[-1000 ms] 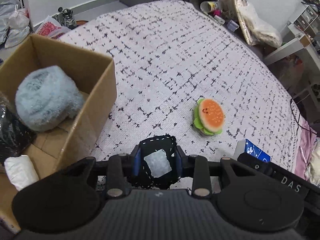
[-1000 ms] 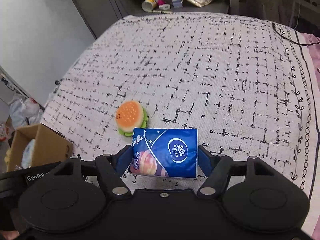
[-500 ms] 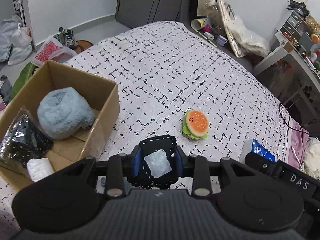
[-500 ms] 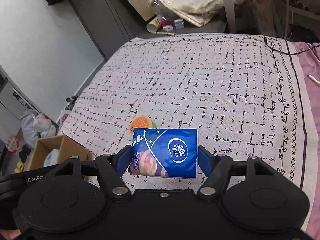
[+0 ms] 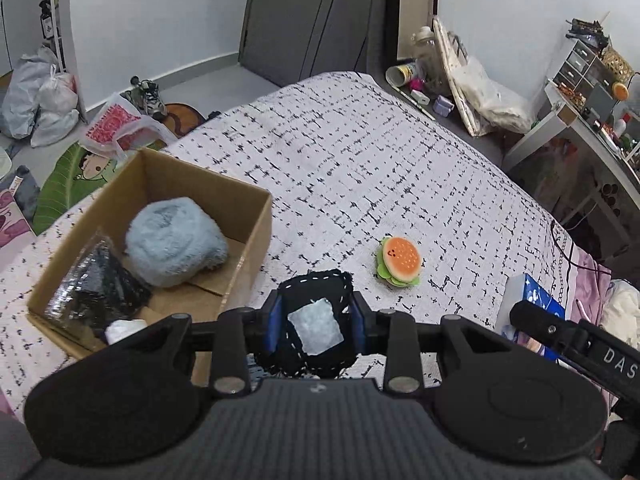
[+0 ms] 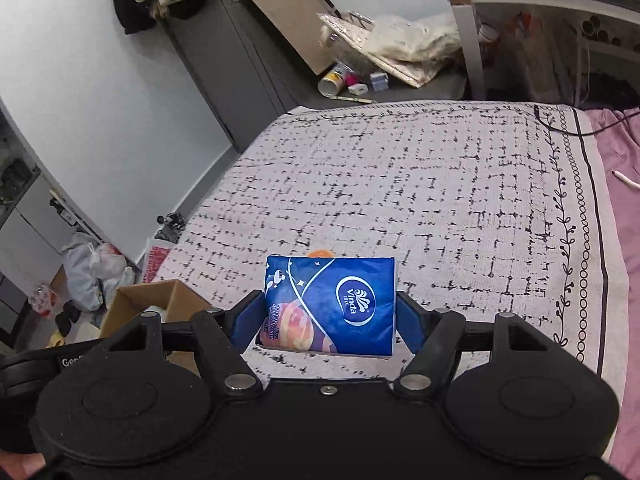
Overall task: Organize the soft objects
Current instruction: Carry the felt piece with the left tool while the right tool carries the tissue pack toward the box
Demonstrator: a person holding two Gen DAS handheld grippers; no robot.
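Note:
My left gripper (image 5: pixel 316 326) is shut on a small black fabric pouch (image 5: pixel 316 304) with white stitching and a pale patch, held above the bed. My right gripper (image 6: pixel 330 306) is shut on a blue tissue pack (image 6: pixel 332 304); that pack (image 5: pixel 532 304) also shows at the right edge of the left wrist view. An open cardboard box (image 5: pixel 248 196) stands on the bed to the left, holding a fluffy light-blue plush (image 5: pixel 176 236), a black item in clear wrap (image 5: pixel 96 284) and something white (image 5: pixel 124 326). A burger plush (image 5: pixel 398 258) lies on the bedspread; in the right wrist view only its top (image 6: pixel 320 254) peeks over the pack.
The white, black-flecked bedspread (image 5: pixel 360 168) covers the bed. Bags (image 5: pixel 40 96), shoes (image 5: pixel 150 94) and a green mat (image 5: pixel 68 176) lie on the floor at left. Clutter (image 5: pixel 480 96) sits past the bed's far end, a desk (image 5: pixel 580 128) at right. A pink sheet (image 6: pixel 624 200) borders the spread.
Both grippers have risen and tilted up with their loads still held. The box, burger plush and bed look smaller and lower, and more of the room shows.

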